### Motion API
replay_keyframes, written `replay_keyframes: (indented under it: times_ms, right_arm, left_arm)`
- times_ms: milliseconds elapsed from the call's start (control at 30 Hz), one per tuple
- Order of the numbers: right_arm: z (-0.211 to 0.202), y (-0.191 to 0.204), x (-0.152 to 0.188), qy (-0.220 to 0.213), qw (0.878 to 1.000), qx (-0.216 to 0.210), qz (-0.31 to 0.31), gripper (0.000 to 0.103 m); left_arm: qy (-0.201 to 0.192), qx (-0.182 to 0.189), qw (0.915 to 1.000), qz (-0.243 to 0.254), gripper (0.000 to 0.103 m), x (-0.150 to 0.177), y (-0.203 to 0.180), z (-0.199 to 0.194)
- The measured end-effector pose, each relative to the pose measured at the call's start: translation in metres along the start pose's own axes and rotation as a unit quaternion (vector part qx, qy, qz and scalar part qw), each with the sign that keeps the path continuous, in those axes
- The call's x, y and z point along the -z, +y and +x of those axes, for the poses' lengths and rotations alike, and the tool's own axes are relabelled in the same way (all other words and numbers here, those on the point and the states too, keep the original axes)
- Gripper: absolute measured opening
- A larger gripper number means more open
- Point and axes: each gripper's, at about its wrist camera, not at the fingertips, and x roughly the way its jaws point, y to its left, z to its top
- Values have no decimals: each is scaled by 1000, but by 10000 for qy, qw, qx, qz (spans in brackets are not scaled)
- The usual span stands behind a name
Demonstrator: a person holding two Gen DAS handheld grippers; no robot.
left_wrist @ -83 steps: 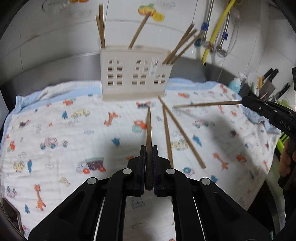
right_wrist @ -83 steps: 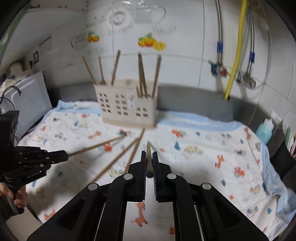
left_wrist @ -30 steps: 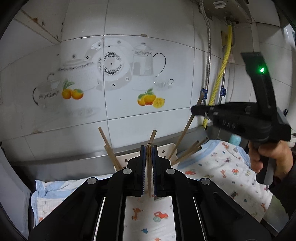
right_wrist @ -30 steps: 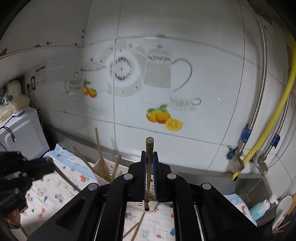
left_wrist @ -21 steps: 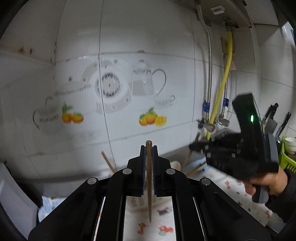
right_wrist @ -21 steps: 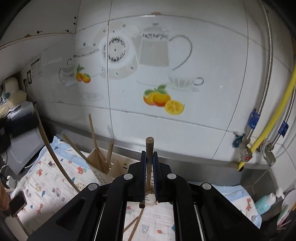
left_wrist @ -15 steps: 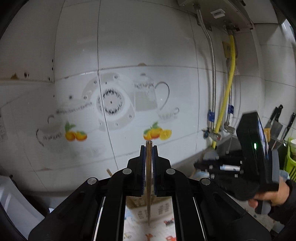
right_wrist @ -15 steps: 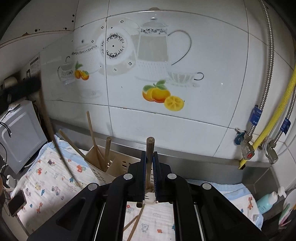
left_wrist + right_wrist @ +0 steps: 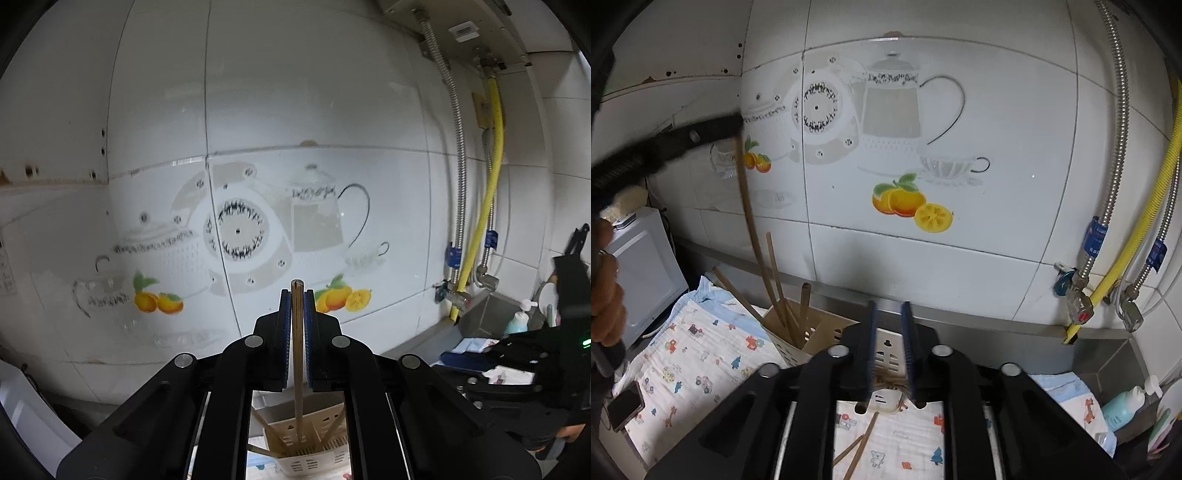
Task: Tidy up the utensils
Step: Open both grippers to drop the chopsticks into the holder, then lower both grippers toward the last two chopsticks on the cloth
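My left gripper [image 9: 297, 295] is shut on a wooden chopstick [image 9: 297, 354] held upright, its lower tip inside the cream utensil holder [image 9: 314, 448] below. In the right wrist view the same chopstick [image 9: 748, 206] hangs from the left gripper's fingers [image 9: 701, 134] down into the holder [image 9: 809, 334], where several chopsticks [image 9: 775, 280] stand. My right gripper [image 9: 889, 308] is open and empty, just above the holder's right part. Two chopsticks [image 9: 862, 441] lie on the patterned cloth [image 9: 698, 365] below.
A tiled wall with teapot and orange decals [image 9: 908, 203] stands behind. Metal and yellow hoses [image 9: 1115, 273] run at the right. A white appliance [image 9: 642, 273] and a phone [image 9: 624, 406] are at the left. A teal bottle [image 9: 1123, 406] is at the lower right.
My right gripper has opened and its chopstick is gone from the jaws. My left gripper has risen and carried its chopstick over the holder, tip now inside it.
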Motion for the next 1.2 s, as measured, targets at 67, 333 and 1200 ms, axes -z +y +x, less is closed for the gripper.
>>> replay_keyframes:
  times_ms: [67,333,1200]
  right_arm:
    - [-4,1,1,-79,10000,20,-17,19]
    - [-25,7,14,-256,9996,-42,-80,25]
    - [-86,39,112,-43,9999,-6,165,39]
  left_arm:
    - [6,-18,10000,-41,5,6,3,4]
    - [372,52,9988,-327,6,31,15,24]
    - [406,282,9983,-293,23,52,4,-47]
